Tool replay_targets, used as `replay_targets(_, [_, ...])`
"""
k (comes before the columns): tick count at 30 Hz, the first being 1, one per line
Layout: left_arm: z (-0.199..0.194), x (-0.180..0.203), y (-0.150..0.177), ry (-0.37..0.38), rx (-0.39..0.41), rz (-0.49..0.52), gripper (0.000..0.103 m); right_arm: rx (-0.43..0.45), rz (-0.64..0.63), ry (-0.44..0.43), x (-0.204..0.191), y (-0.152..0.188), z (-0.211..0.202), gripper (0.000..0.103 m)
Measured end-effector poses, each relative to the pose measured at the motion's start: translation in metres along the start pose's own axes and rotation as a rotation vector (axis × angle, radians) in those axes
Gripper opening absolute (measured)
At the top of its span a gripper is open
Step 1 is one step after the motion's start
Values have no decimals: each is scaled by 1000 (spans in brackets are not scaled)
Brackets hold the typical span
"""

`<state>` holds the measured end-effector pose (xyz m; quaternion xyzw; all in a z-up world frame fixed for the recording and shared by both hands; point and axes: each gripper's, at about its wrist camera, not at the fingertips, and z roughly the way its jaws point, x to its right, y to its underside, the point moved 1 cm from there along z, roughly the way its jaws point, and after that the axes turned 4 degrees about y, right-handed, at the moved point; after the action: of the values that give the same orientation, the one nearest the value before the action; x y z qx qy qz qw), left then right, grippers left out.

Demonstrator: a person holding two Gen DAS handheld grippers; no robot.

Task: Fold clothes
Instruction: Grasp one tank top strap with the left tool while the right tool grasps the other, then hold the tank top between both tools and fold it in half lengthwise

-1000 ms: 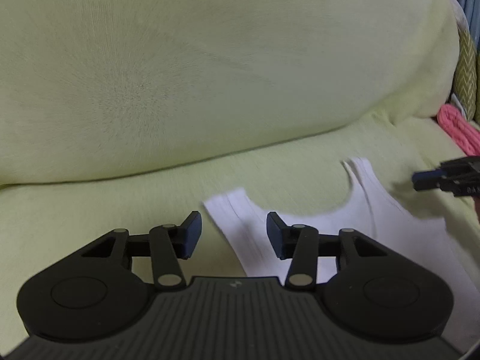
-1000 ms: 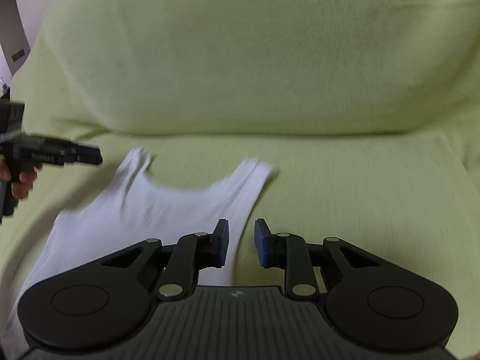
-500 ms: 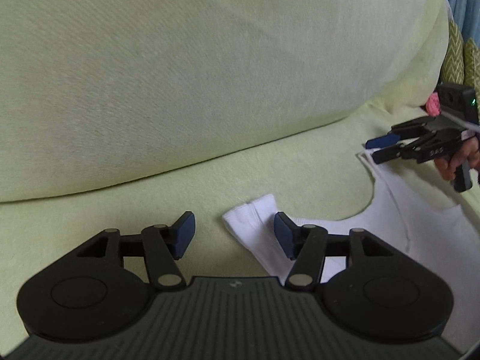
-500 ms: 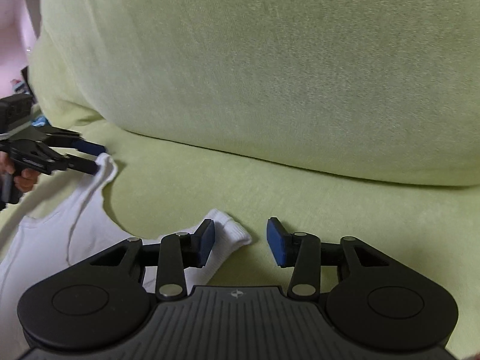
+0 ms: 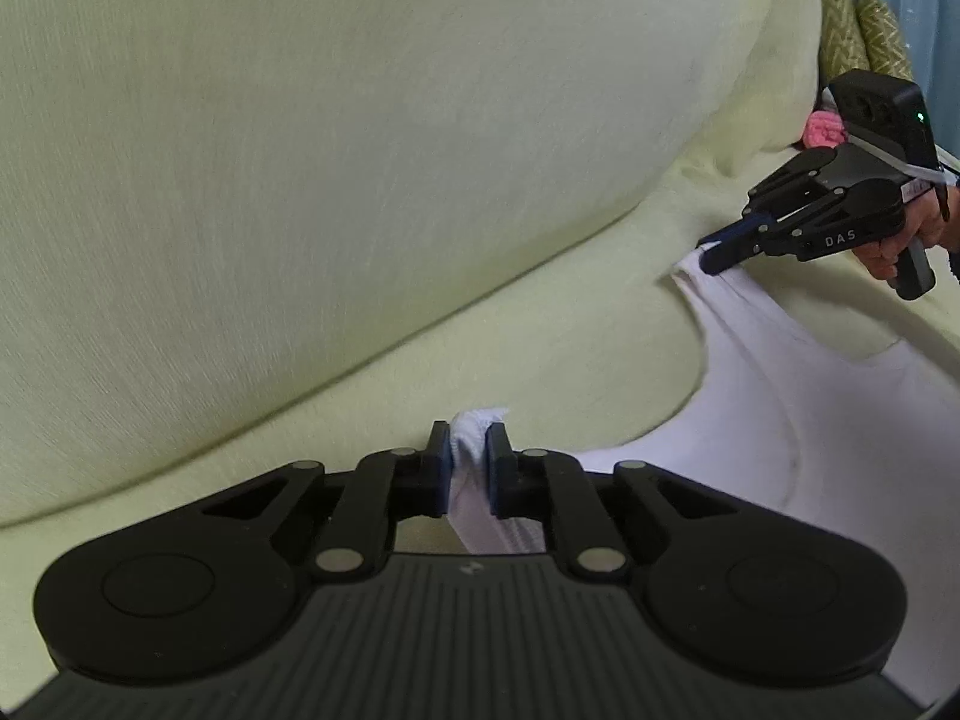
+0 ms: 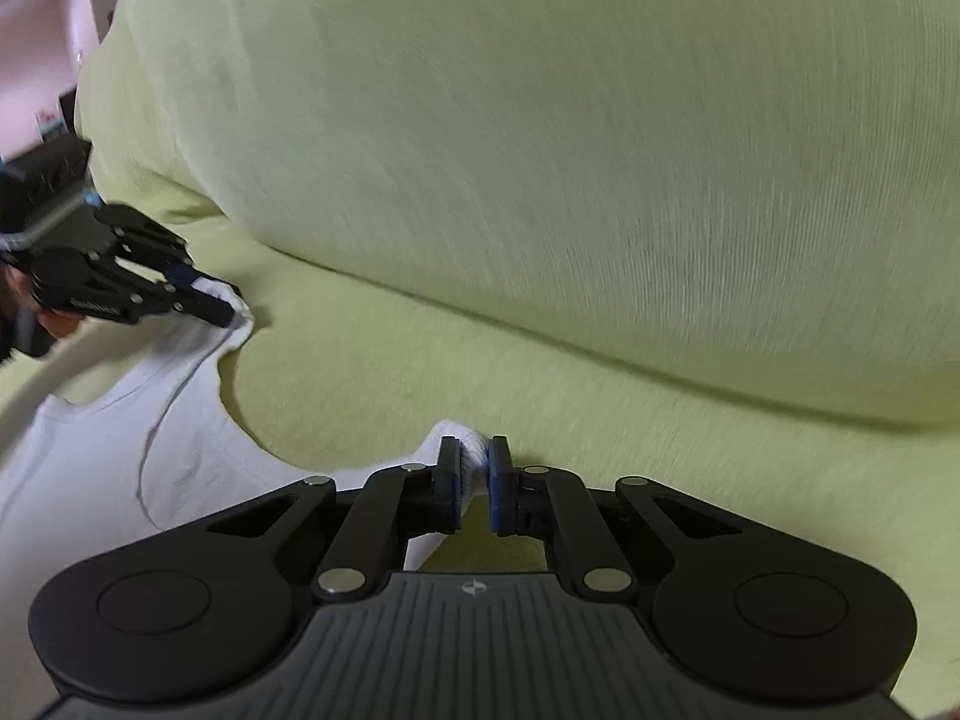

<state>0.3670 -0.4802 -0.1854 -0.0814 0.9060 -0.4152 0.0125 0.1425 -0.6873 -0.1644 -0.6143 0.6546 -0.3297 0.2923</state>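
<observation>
L claw [image 5: 468, 459] is clamped on one shoulder strap [image 5: 477, 420] of the white tank top [image 5: 828, 414]; strap end bunches up betw. the blue pads [image 5: 443, 468] and pokes out just past the tips. R claw [image 6: 475, 474] is clamped on the other strap [image 6: 465, 441] the same way, a bit of white fabric squeezed betw. its pads, w/ a little nub showing ahead of the tips.

From the L wrist view, the R claw [image 5: 717, 252] shows far to the right and ahead, tips pinched on its strap end, a hand [image 5: 900, 240] wrapped around its grip. From the R wrist view, the L claw [image 6: 219, 306] sits far left and ahead, also closed on white cloth; view is motion-blurred, so hand detail behind it is hard to make out.

Tank top lies on the seat of a sofa [image 5: 360, 180] draped in a pale yellow-green cover [image 6: 540, 150]. Neckline scoop [image 6: 240, 384] curves betw. the two claws; body of the top spreads back toward the camera side, to the right of the L claw and to the left of the R claw. Straps look lifted slightly off the seat at the grip pts, rest of the fabric resting on it.

Backrest cushion fills the area ahead of both claws. Beyond the R claw in the L view: a pink item [image 5: 825, 129] at the sofa's end and a patterned olive cushion [image 5: 852, 30] behind it.
</observation>
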Motion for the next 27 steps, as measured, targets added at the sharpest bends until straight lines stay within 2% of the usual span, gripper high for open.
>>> replay_targets(2, [-24, 13, -2, -13, 41, 6, 8, 22, -31, 24, -9, -2, -10, 6])
replay_targets(6, [-83, 56, 10, -26, 147, -10, 9, 173, -186, 119, -61, 8, -80, 7])
replay_targets(9, [-121, 95, 37, -13, 199, -53, 12, 239, -300, 150, -105, 36, -131, 7])
replay_targets(11, [-138, 124, 61, -17, 201, -55, 13, 247, -360, 153, -133, 64, -156, 7])
replay_targets(16, [-149, 187, 109, -105, 102, 145, 19, 179, -507, 163, -197, 143, -197, 8])
replay_targets(18, [-153, 212, 128, -141, 62, 225, 27, 121, -588, 183, -220, 175, -205, 15])
replay_targets(19, [-156, 224, 137, -158, 42, 265, 30, 89, -632, 198, -230, 190, -206, 22])
replay_targets(21, [-160, 249, 157, -193, 2, 345, 31, 45, -730, 251, -248, 215, -209, 30])
replay_targets(23, [-165, 274, 176, -228, -38, 425, 32, 30, -797, 311, -260, 228, -215, 36])
replay_targets(25, [-169, 298, 194, -263, -78, 505, 33, 33, -836, 368, -267, 231, -217, 47])
replay_targets(27, [-161, 306, 193, -320, -91, 598, 33, 36, -876, 420, -274, 232, -215, 48])
